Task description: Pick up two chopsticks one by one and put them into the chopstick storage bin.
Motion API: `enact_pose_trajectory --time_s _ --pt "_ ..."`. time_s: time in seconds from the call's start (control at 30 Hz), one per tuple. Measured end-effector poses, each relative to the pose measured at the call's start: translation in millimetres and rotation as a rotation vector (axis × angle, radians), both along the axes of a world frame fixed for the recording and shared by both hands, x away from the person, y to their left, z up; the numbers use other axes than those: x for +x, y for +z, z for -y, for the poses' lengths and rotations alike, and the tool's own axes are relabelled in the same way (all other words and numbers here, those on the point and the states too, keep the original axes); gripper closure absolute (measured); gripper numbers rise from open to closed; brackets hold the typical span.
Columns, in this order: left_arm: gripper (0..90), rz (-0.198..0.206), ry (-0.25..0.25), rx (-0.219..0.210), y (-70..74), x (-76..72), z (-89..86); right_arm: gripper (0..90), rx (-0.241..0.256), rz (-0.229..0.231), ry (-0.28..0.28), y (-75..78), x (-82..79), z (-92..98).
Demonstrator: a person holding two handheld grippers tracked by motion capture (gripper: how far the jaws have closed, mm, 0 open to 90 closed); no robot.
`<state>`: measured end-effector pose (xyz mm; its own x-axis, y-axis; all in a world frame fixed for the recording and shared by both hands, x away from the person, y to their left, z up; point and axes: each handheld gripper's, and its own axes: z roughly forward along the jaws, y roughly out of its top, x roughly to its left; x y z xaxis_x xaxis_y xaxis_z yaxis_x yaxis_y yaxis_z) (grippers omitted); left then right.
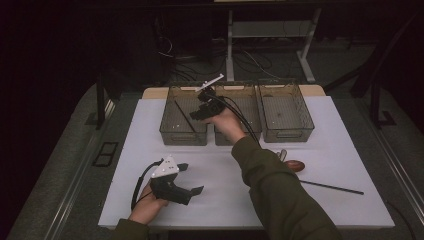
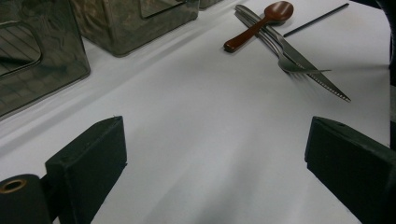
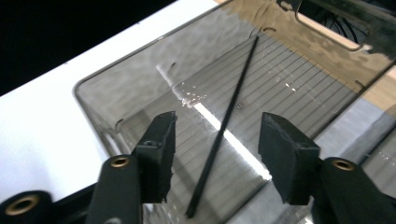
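- Sorting cutlery into bins appears to be the job; three clear bins stand in a row at the far side of the white table (image 1: 150, 130).
- Left bin (image 1: 170, 131): one black chopstick (image 3: 224, 126) lies slantwise on its ribbed floor, free of both jaws. The right gripper view looks straight down on it.
- Right gripper (image 1: 202, 111) hovers over that bin, reached across from the person's right side. Jaws stand apart with nothing between them; the stick sits below the gap, not touched.
- Left gripper (image 1: 192, 192) rests low near the front edge of the table, jaws wide apart and empty, bare table between them.
- Middle bin (image 1: 250, 107) is partly hidden by the right hand; contents cannot be told. Right bin (image 1: 286, 117) looks empty.
- Right of centre, on the table: a brown spoon (image 2: 259, 23), a fork (image 2: 292, 65) and a knife (image 2: 313, 70) lie in a touching pile. A second chopstick (image 1: 331, 187) lies alone, farther right.
- Risks, as judged: the right gripper, lifting out, could clip the bin rim and shift the light bin. The piled cutlery overlaps, so a grip on one piece could drag or flip its neighbours. The thin second chopstick lies flat and could roll or slip out of a pinch.
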<state>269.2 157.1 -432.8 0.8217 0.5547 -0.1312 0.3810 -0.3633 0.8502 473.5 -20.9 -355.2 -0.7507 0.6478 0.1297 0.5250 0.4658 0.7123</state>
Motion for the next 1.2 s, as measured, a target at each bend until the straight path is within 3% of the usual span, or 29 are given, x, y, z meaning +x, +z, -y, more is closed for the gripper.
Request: enact_pose_trajectory --time_s 0.2,0.73,0.9,1.0,1.2 --pt "4.6 0.008 -0.004 0.009 0.0 0.2 -0.6 40.3 0.034 0.029 0.038 11.0 -17.4 24.0" --pt "5.0 0.011 0.021 0.006 -0.3 2.1 -4.6 34.8 0.1 0.104 0.144 18.3 -65.3 82.4" --pt "5.3 0.012 0.02 0.013 0.3 2.3 -4.3 28.0 0.104 0.136 0.149 16.9 -80.0 105.3" --pt "5.3 0.01 0.025 0.011 -0.1 2.7 -3.9 28.5 0.123 0.148 0.146 14.8 -88.4 122.2" --pt "5.3 0.01 0.025 0.015 -0.6 3.9 -3.8 21.7 0.137 0.145 0.137 9.0 -104.7 155.3"
